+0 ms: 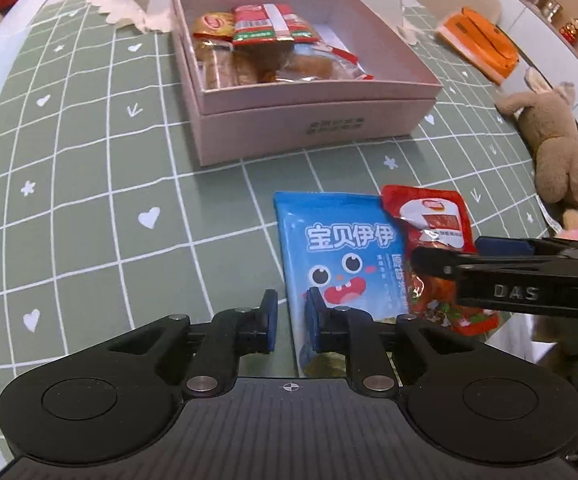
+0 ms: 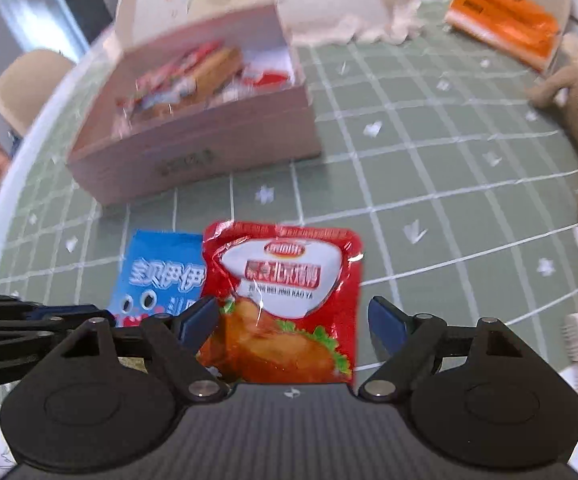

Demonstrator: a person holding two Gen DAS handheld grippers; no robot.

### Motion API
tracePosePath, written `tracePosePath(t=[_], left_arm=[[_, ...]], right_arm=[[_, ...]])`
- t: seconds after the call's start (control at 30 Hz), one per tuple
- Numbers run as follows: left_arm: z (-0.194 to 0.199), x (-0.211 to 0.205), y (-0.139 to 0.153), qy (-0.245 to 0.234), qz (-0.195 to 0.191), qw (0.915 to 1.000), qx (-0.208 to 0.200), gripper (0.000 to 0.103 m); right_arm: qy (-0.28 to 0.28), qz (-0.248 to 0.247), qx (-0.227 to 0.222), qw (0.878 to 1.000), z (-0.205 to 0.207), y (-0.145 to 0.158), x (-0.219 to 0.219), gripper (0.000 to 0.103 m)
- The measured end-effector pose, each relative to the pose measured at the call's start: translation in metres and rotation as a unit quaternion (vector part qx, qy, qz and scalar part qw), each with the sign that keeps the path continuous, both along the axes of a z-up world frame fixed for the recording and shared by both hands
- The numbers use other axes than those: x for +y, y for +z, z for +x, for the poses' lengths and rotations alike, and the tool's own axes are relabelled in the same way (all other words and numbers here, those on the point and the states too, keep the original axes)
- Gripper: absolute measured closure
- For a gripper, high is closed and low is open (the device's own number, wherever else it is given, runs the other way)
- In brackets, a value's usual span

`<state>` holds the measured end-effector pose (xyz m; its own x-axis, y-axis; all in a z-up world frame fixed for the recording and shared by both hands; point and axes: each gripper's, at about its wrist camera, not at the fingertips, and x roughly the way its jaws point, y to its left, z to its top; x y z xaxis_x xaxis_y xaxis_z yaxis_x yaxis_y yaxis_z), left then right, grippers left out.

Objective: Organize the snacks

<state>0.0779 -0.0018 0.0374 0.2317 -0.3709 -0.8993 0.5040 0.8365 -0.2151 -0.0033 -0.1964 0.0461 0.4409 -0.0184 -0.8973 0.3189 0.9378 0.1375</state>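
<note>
A blue cartoon snack packet (image 1: pixel 341 248) lies flat on the green checked tablecloth, with a red roast-duck packet (image 1: pixel 433 216) against its right side. My left gripper (image 1: pixel 291 312) is shut to a narrow slit over the blue packet's left edge, and a strip of cloth shows in the slit. My right gripper (image 2: pixel 293 316) stands open astride the red packet (image 2: pixel 285 280). Its left pad is at the packet's edge and its right pad stands just clear. The open pink box (image 1: pixel 309 128) behind holds several wrapped snacks (image 1: pixel 265 24).
A brown plush toy (image 1: pixel 561 152) lies at the right table edge. An orange pack (image 1: pixel 477 40) sits at the back right. A white lid and crumpled paper (image 1: pixel 121 8) stand behind the box. The table's rim curves close on both sides.
</note>
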Motion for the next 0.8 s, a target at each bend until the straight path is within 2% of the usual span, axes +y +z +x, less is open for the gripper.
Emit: tracePosePath(t=[0.17, 0.23, 0.33, 0.43, 0.63, 0.8], left_arm=[[-0.013, -0.013, 0.019, -0.019, -0.008, 0.9989, -0.041, 0.083], [-0.021, -0.031, 0.018, -0.043, 0.012, 0.9975, -0.054, 0.082], [-0.037, -0.058, 0.005, -0.089, 0.051, 0.9933, -0.052, 0.077], [-0.046, -0.074, 0.005, -0.11, 0.075, 0.9883, -0.075, 0.077], [-0.047, -0.092, 0.004, -0.111, 0.08, 0.988, -0.071, 0.077], [-0.048, -0.096, 0.003, -0.105, 0.071, 0.9899, -0.063, 0.077]], right_arm=[[-0.005, -0.085, 0.008, 0.996, -0.009, 0.0, -0.013, 0.015], [-0.011, -0.078, 0.007, 0.997, -0.013, 0.0, -0.026, 0.015], [-0.003, -0.055, 0.013, 0.998, -0.018, -0.002, -0.038, 0.015], [0.008, -0.042, 0.021, 0.999, -0.016, -0.004, -0.044, 0.014], [0.03, -0.042, 0.029, 0.998, -0.012, -0.003, -0.042, 0.014], [0.044, -0.043, 0.028, 0.998, -0.01, -0.004, -0.045, 0.008]])
